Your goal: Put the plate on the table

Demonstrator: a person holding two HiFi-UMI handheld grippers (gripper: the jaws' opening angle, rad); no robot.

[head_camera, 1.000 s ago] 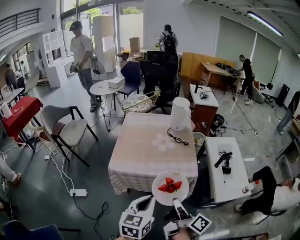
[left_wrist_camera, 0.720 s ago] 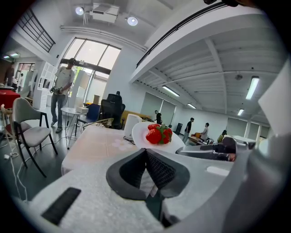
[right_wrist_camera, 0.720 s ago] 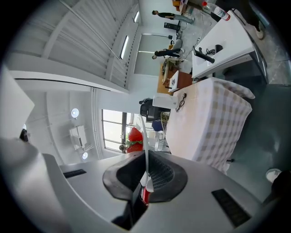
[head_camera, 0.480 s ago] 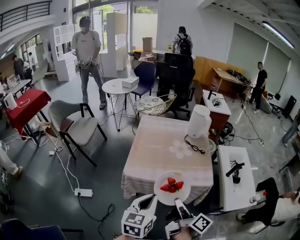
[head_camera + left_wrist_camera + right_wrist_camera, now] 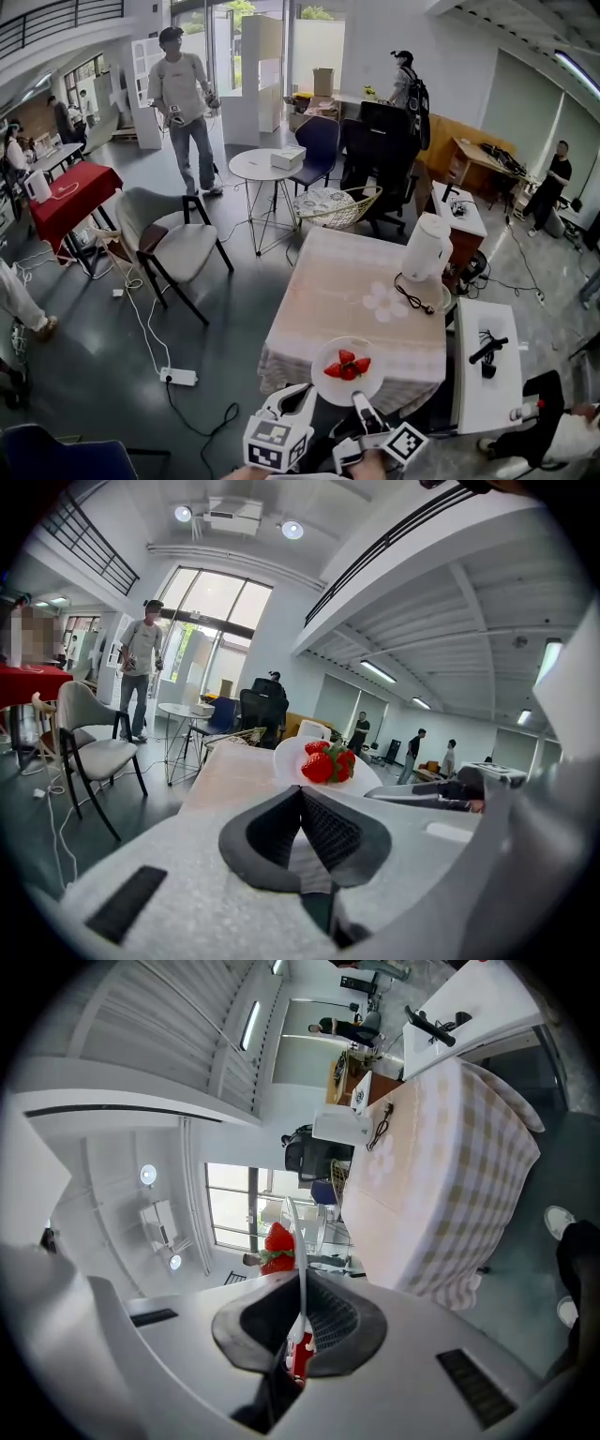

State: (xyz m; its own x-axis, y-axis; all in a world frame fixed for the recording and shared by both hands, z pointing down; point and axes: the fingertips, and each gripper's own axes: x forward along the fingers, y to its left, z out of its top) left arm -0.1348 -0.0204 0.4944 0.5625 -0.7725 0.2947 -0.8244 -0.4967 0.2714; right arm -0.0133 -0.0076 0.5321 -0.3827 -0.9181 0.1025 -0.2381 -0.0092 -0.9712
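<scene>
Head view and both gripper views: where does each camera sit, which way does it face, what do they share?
Head view: on the person's head, steeply down onto the checked-cloth table; left gripper and right gripper at the bottom edge.
Left gripper view: along its shut, empty jaws toward the round white plate of red strawberries.
Right gripper view: rolled sideways, jaws shut on the plate's rim.
Shared: plate and table.

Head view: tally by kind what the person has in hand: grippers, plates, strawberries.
Grippers: 2, left gripper and right gripper
Plate: 1
Strawberries: 3 that can be told apart, bunched together
Total: 6
</scene>
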